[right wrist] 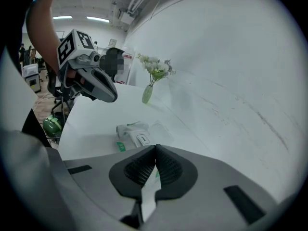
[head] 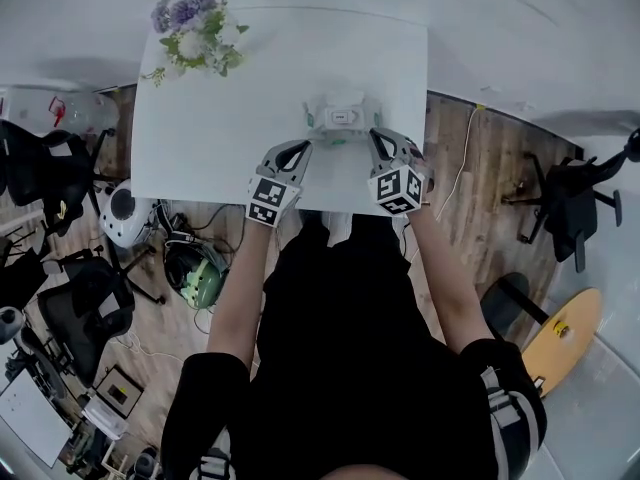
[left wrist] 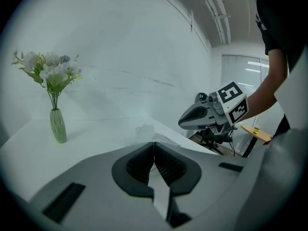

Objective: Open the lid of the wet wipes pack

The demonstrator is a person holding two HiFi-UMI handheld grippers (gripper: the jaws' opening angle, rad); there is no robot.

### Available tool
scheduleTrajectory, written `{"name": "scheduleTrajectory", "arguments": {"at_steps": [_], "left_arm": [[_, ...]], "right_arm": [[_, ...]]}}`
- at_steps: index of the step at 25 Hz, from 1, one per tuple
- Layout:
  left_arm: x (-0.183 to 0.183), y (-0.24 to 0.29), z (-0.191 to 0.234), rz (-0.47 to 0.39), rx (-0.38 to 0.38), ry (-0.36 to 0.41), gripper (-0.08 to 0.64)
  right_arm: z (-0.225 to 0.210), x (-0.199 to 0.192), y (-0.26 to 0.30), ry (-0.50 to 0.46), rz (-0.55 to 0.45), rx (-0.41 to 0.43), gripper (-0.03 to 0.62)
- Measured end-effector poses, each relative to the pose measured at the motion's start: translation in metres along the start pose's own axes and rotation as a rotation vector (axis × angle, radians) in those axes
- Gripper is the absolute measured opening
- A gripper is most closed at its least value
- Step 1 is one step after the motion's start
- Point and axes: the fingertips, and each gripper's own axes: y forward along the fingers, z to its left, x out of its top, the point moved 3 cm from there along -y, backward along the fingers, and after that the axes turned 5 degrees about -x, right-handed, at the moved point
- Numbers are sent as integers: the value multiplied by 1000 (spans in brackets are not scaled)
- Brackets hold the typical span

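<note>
Two grippers: left gripper (head: 303, 146) and right gripper (head: 377, 136), one in each hand, forearms reaching forward from the body, tips angled in toward each other.
Left claw: clenched, jaws pressed together with nothing between them, as the left gripper view shows.
Right claw: clenched too, jaws meet and grasp nothing, as the right gripper view shows.
Task thing: one wet wipes pack (head: 340, 118) lies flat on the white table (head: 230, 128), near the front edge, between the two gripper tips.
Lid: white lid (right wrist: 142, 139) on top of the pack, lying flat, not lifted.
Gripper-to-pack: both tips are just beside the pack, left at its near-left corner, right at its right side; whether they touch cannot be told. In the right gripper view the pack sits just ahead of the jaws and the left gripper is raised above the tabletop.
Counts: one pack, one vase of flowers (head: 196, 26), two grippers, one table.
Vase: upright at the far-left corner, well apart from the pack.
Edges: the front table edge runs just below the gripper tips; a white wall stands behind the table.
Open room: bare tabletop left of the pack and beyond it.
Floor: office chairs (head: 60, 178) to the left, clutter under the table edge.
</note>
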Motion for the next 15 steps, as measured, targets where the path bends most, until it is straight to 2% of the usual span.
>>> {"name": "scheduleTrajectory", "arguments": {"at_steps": [15], "left_arm": [[12, -44, -18, 10, -28, 59, 23]], "right_arm": [[22, 4, -44, 98, 17, -73, 15]]}}
